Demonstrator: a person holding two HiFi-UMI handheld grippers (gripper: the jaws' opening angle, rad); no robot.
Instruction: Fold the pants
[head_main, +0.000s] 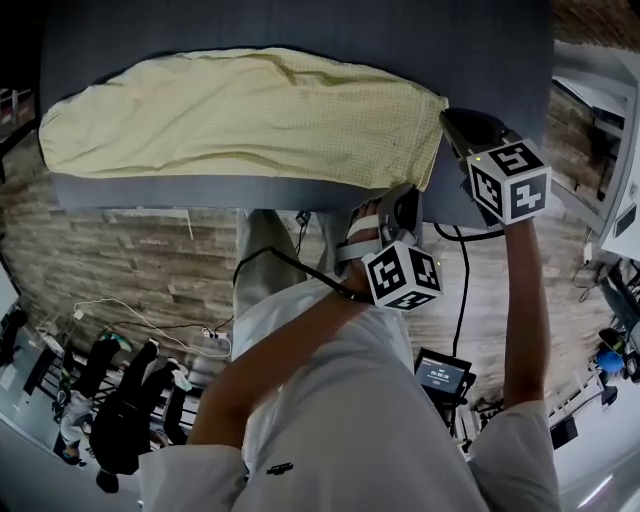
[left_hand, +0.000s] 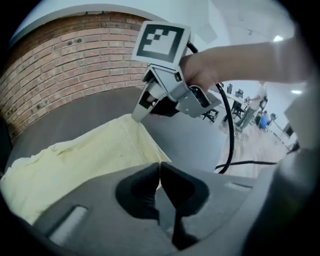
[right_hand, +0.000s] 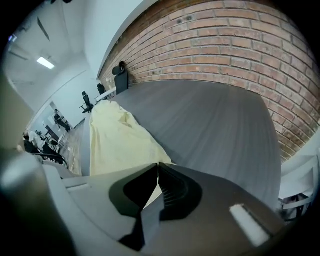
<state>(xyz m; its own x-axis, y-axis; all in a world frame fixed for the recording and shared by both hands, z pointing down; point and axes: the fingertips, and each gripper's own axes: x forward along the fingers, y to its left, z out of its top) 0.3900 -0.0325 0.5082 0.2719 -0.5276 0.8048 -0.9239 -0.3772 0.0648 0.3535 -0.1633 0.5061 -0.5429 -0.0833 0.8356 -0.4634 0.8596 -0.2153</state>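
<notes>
Pants (head_main: 240, 115) lie flat along the bench (head_main: 300, 30). My left hand-held gripper (left_hand: 160, 169) is pinched on the near corner of one end, and my right hand-held gripper (right_hand: 157, 169) on the far corner. Recommendation: I lift both corners together, keep the edge taut, and carry it level to the opposite end.

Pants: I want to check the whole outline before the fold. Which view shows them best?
The head view: the yellow pants lie full length across the grey table. The left gripper view shows only one end of them, and the right gripper view shows a foreshortened strip running away from the camera.
</notes>
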